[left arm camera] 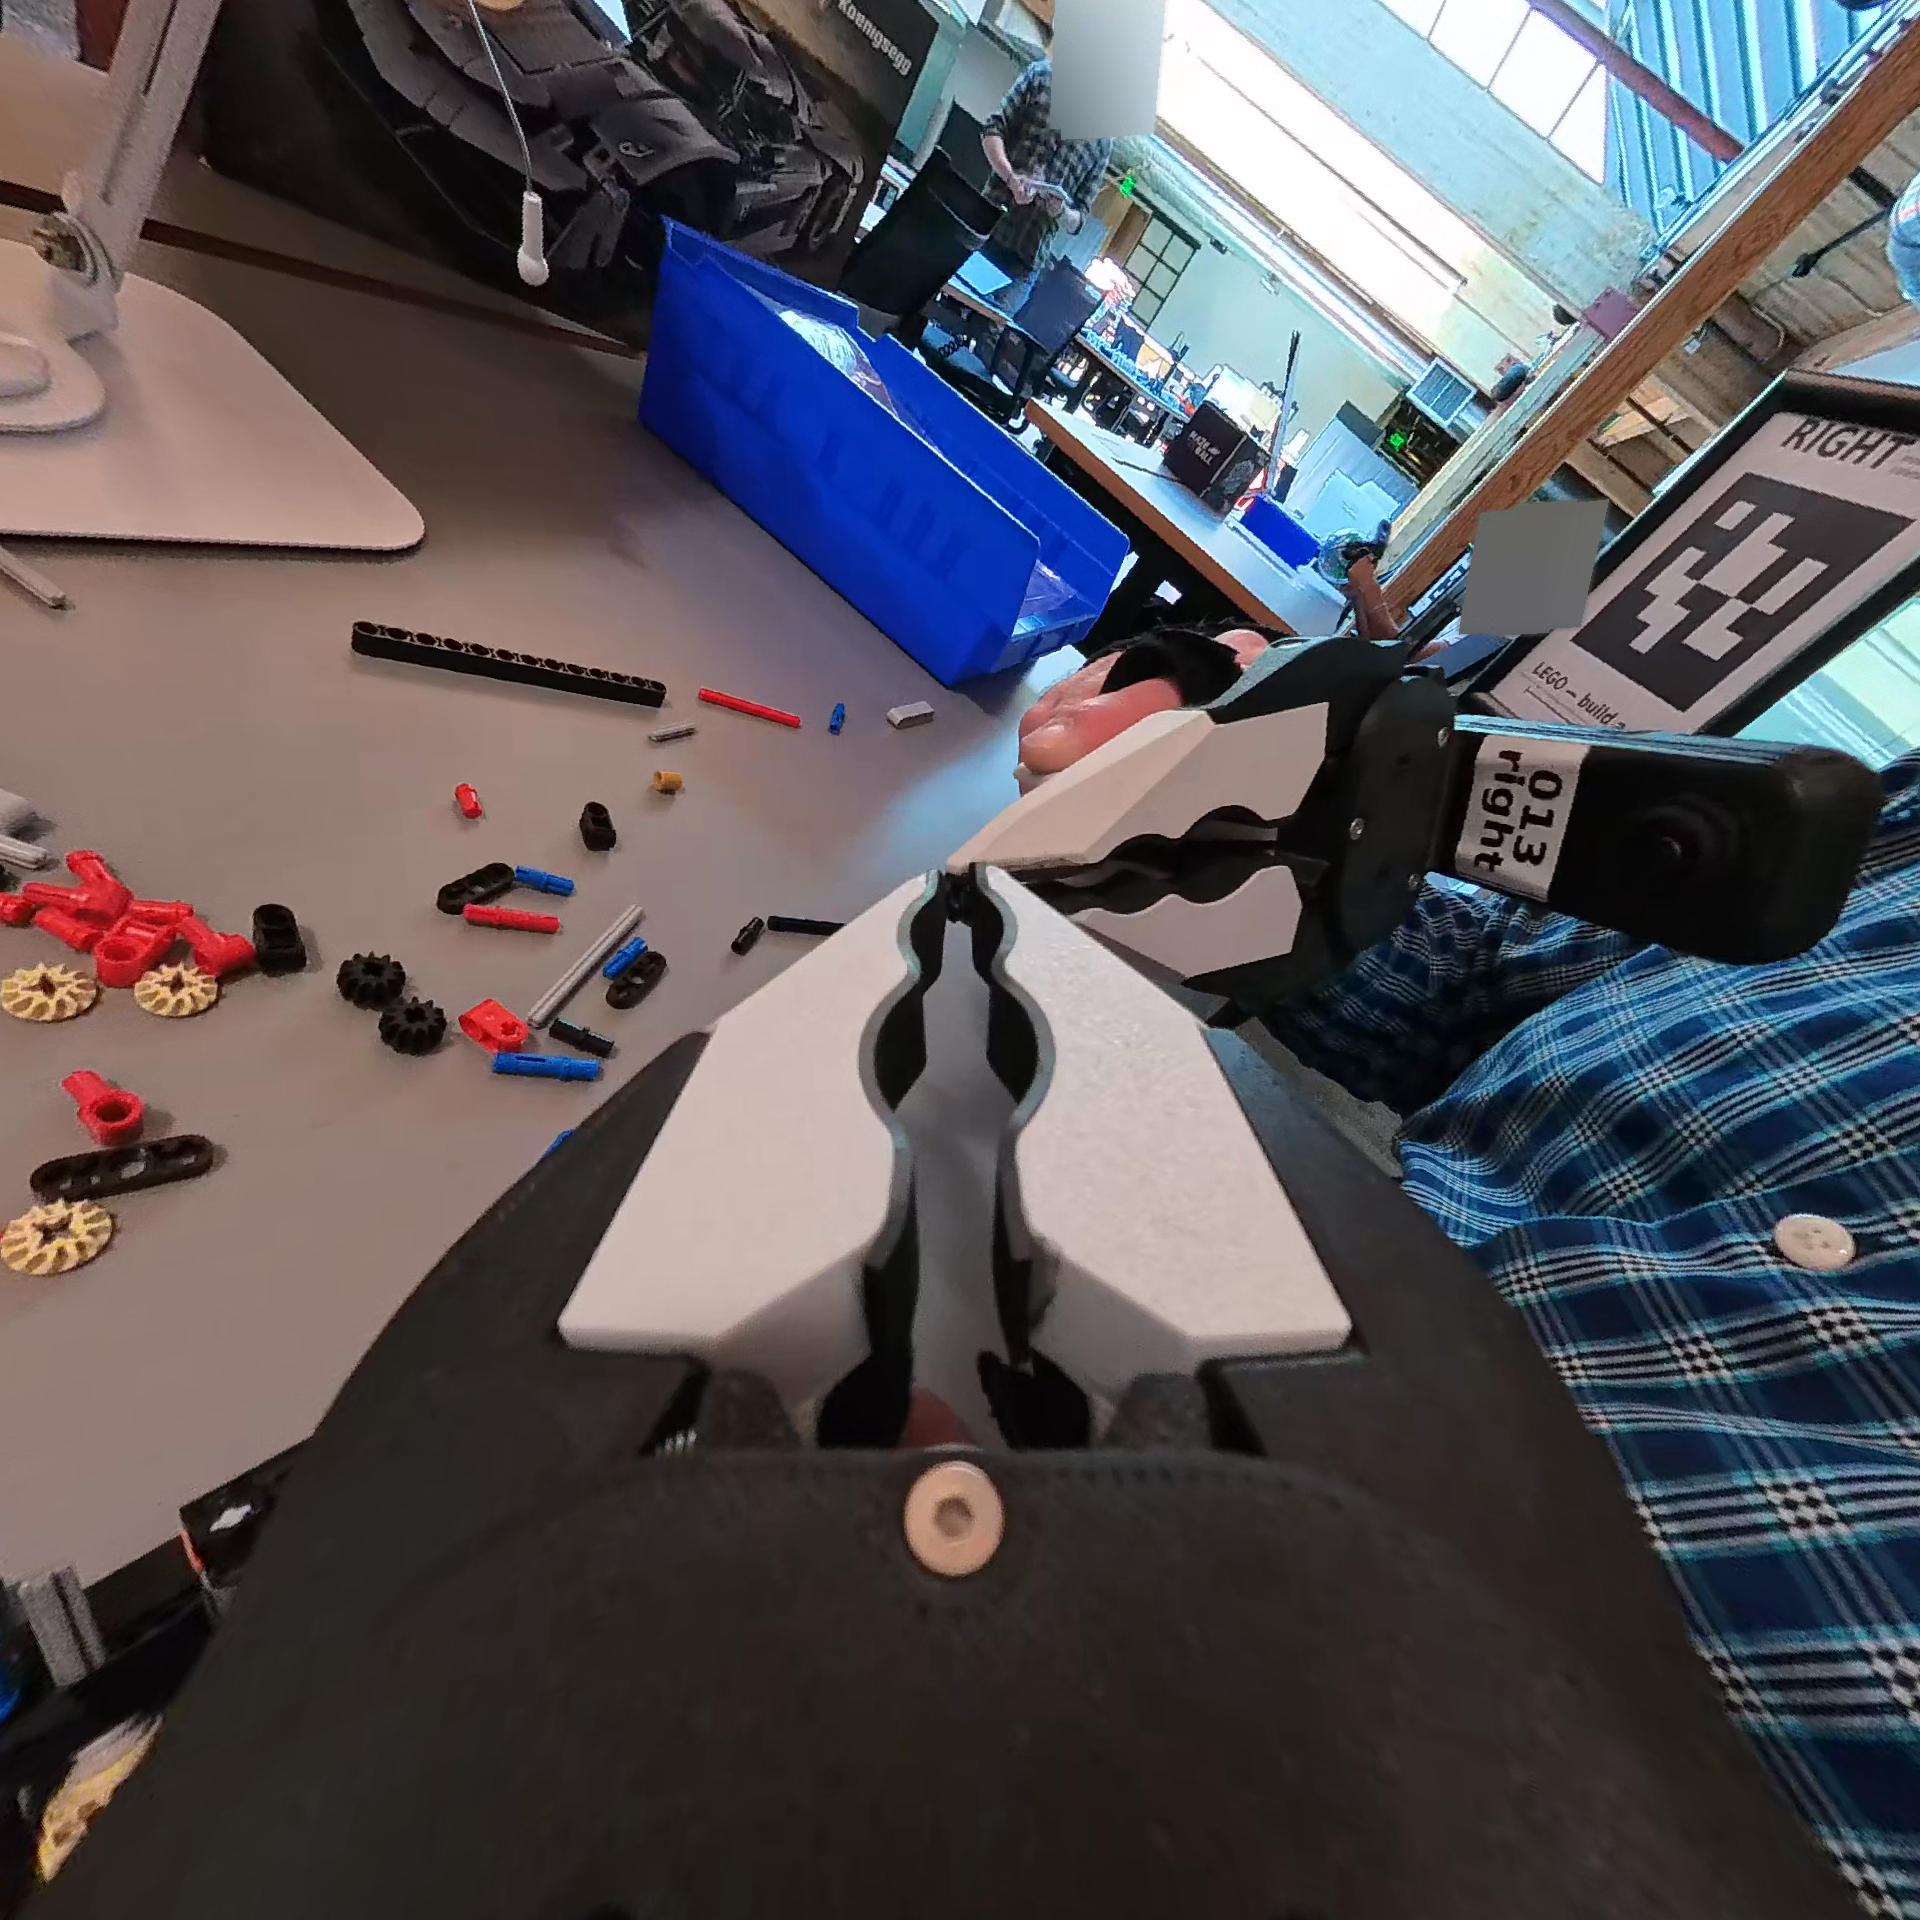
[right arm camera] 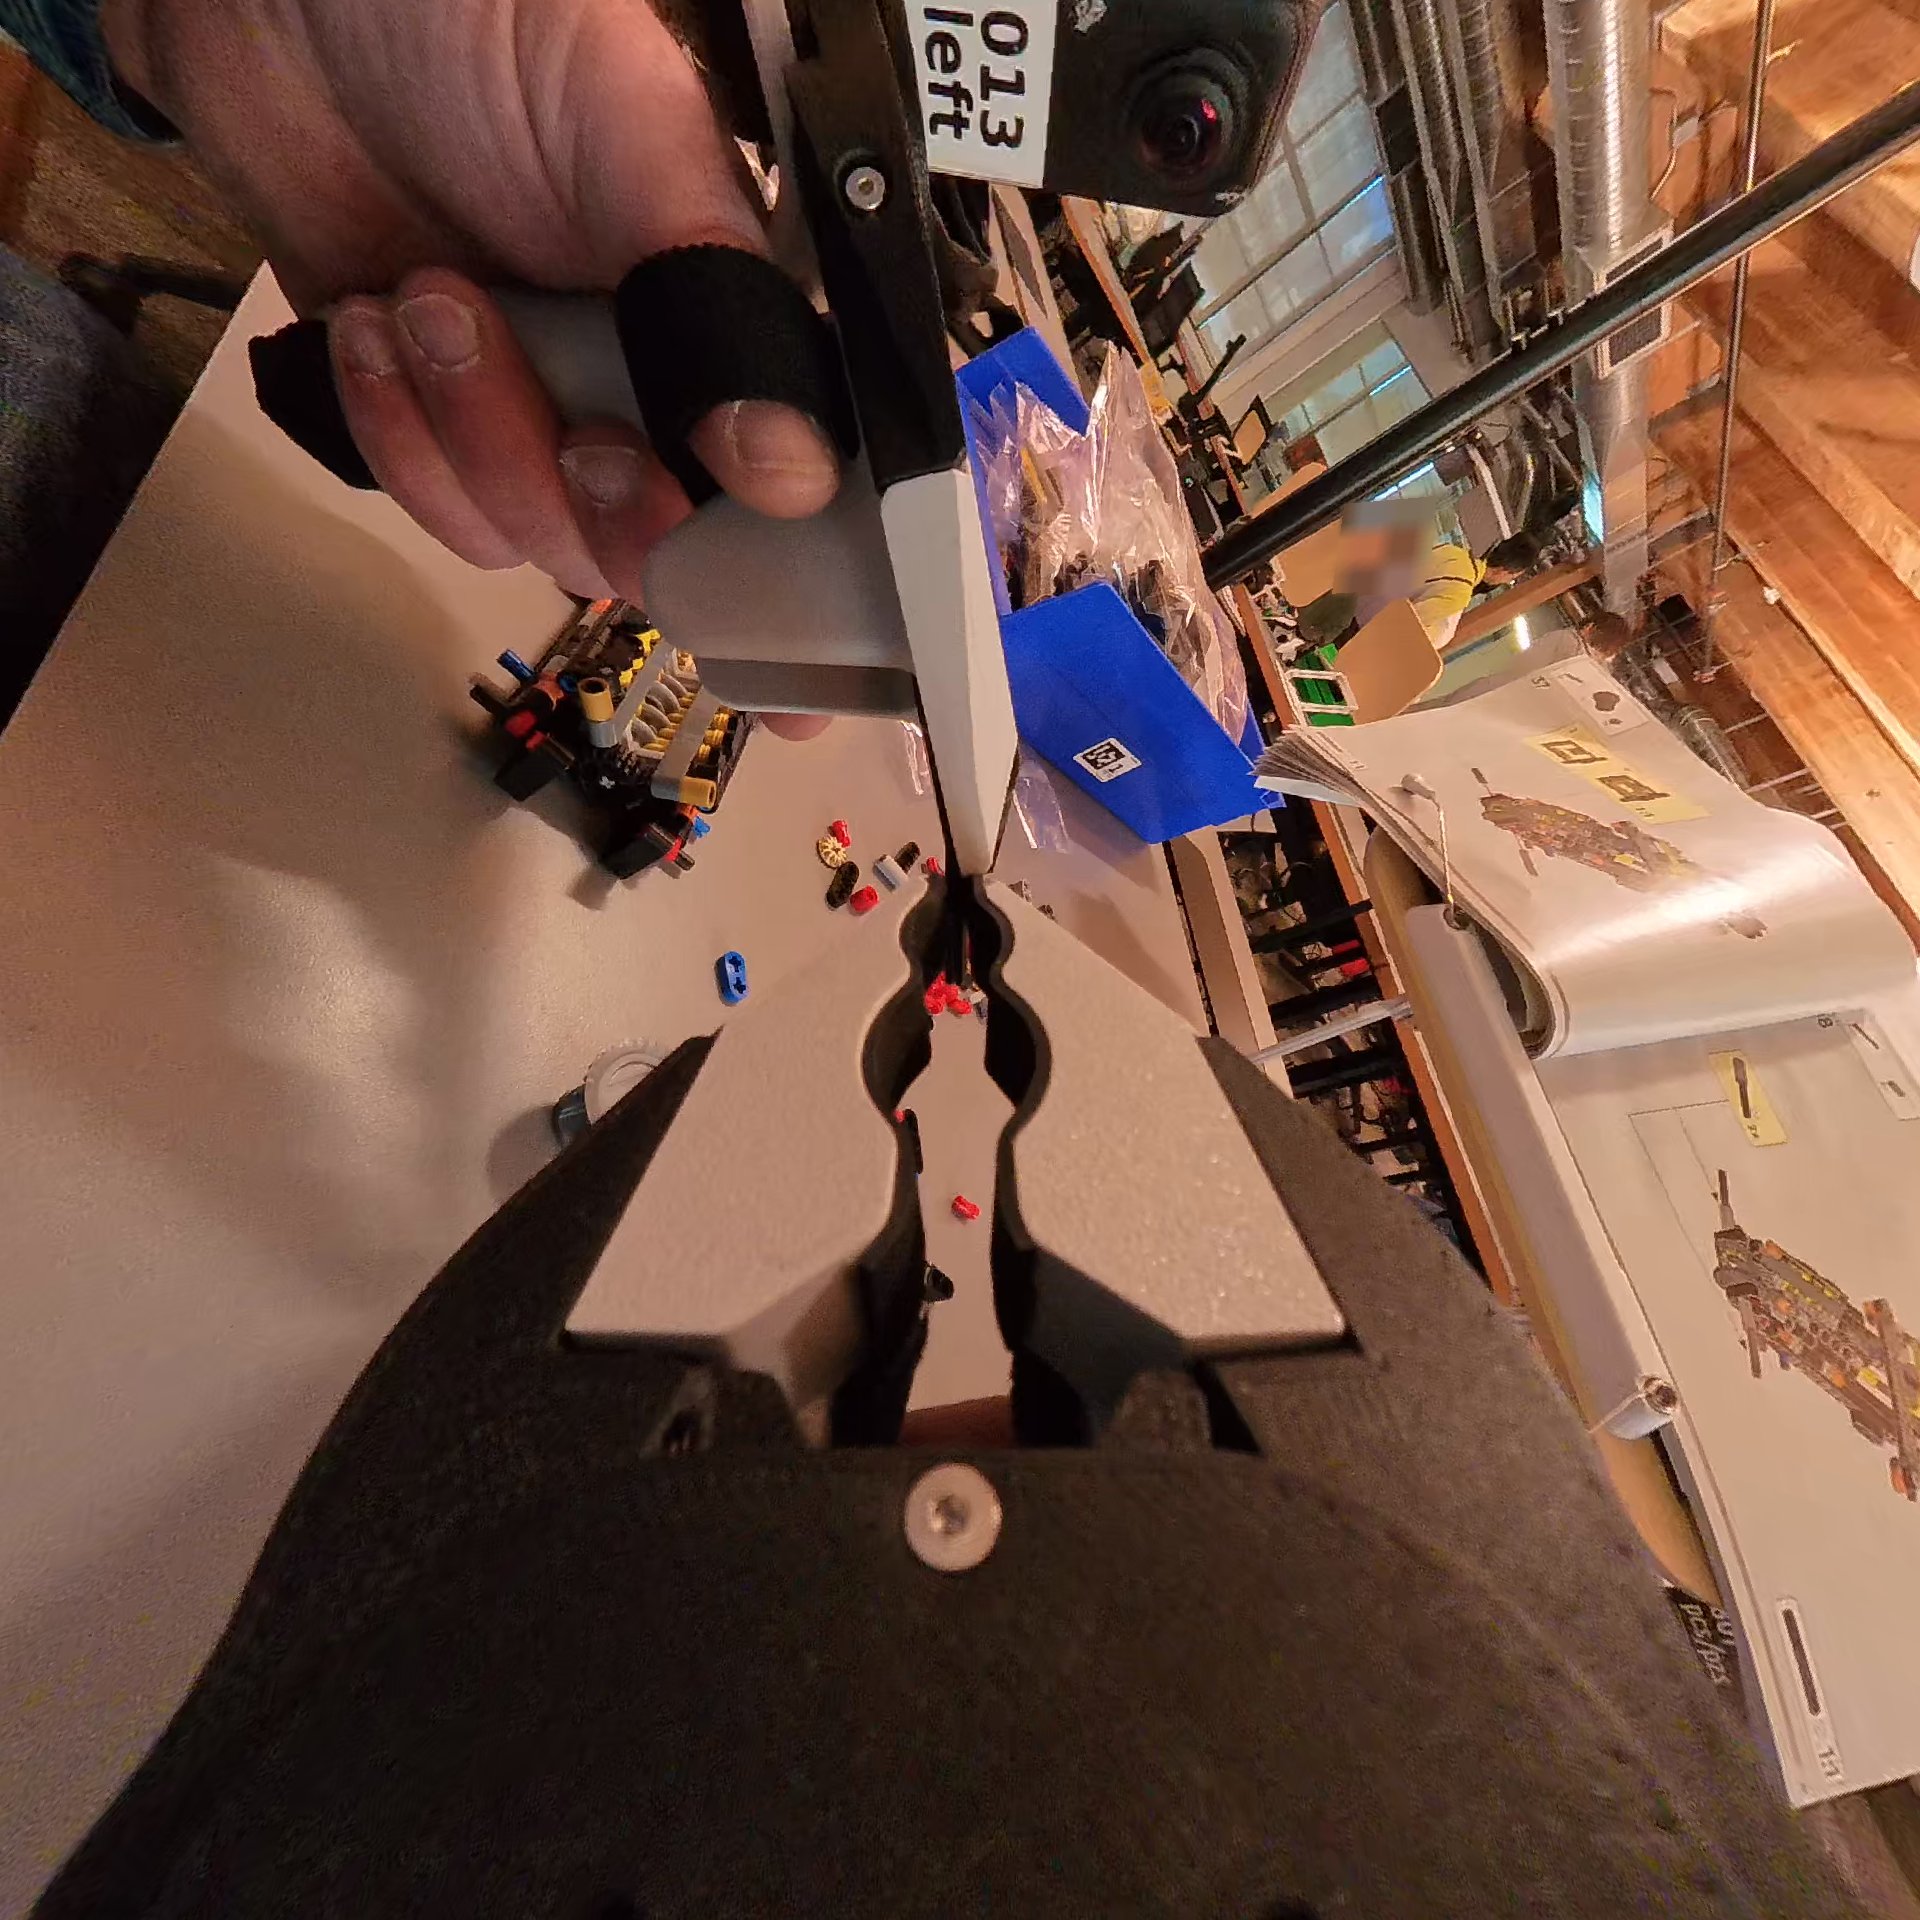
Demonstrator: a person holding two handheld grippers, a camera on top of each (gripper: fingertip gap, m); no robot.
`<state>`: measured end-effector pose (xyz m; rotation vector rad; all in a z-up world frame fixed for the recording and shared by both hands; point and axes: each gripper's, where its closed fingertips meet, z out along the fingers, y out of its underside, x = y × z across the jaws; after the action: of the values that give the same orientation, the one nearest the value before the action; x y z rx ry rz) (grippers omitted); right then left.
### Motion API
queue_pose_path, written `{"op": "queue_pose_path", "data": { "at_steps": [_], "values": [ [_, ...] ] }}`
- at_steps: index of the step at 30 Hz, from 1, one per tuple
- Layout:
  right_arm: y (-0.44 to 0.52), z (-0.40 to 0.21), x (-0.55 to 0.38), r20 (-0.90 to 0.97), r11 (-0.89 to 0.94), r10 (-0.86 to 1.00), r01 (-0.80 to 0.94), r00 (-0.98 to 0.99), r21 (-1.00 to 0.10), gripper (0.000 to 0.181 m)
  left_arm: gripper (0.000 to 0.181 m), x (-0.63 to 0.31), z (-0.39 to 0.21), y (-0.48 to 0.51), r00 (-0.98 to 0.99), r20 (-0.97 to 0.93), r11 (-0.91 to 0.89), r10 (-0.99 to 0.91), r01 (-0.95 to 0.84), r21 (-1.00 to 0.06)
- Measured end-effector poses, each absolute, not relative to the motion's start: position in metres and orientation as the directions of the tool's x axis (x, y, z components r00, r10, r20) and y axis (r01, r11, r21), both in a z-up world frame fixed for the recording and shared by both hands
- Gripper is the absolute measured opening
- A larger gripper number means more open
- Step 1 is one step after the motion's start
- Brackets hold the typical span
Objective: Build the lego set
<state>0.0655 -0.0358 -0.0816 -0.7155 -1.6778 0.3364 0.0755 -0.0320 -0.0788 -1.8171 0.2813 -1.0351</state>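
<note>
- Both claws meet tip to tip above the grey worktop (left arm camera: pixel 644 499). The left white-and-black two-finger gripper (left arm camera: pixel 954 902) is clenched on a small black lego piece (left arm camera: pixel 951 906), too small to tell its shape.
- The right white-and-black two-finger gripper (left arm camera: pixel 971 857) comes in from the side, its tips touching the left's. In its own view its tips (right arm camera: pixel 966 894) pinch thin black lego pins (right arm camera: pixel 961 935).
- Loose lego parts lie scattered mid-worktop: a long black holed beam (left arm camera: pixel 507 663), red connectors (left arm camera: pixel 125 925), tan bevel gears (left arm camera: pixel 47 990), black small gears (left arm camera: pixel 371 980), blue pins (left arm camera: pixel 545 1065), a thin red axle (left arm camera: pixel 748 708).
- A half-built black lego assembly with yellow and red bits (right arm camera: pixel 613 727) sits well apart from the claws, on the worktop.
- A blue plastic bin holding clear bags (left arm camera: pixel 862 468) stands toward the far edge.
- White tags with printed writing sit on each gripper body; a square black-and-white marker card (left arm camera: pixel 1745 582) stands behind the right one.
- An open instruction booklet with printed model pictures (right arm camera: pixel 1621 831) rests on a stand.
</note>
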Motion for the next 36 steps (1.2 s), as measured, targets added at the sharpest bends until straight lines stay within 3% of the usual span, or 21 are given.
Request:
{"op": "queue_pose_path", "data": {
  "at_steps": [1,30,36],
  "values": [
    [-0.036,-0.082,0.065,0.777,0.766,0.623,0.272,-0.090,-0.582,0.001,0.002,0.075,-0.079,-0.032,0.610,0.525,-0.486,-0.594,0.248,-0.838],
    [-0.017,-0.066,0.057,0.733,0.714,0.680,0.251,-0.026,-0.654,0.001,0.001,0.058,-0.068,-0.013,0.576,0.598,-0.464,-0.557,0.381,-0.799],
    [-0.012,-0.062,0.059,0.725,0.703,0.689,0.254,-0.011,-0.664,0.013,0.002,0.053,-0.066,-0.010,0.538,0.641,-0.476,-0.547,0.430,-0.767]
  ]
}}
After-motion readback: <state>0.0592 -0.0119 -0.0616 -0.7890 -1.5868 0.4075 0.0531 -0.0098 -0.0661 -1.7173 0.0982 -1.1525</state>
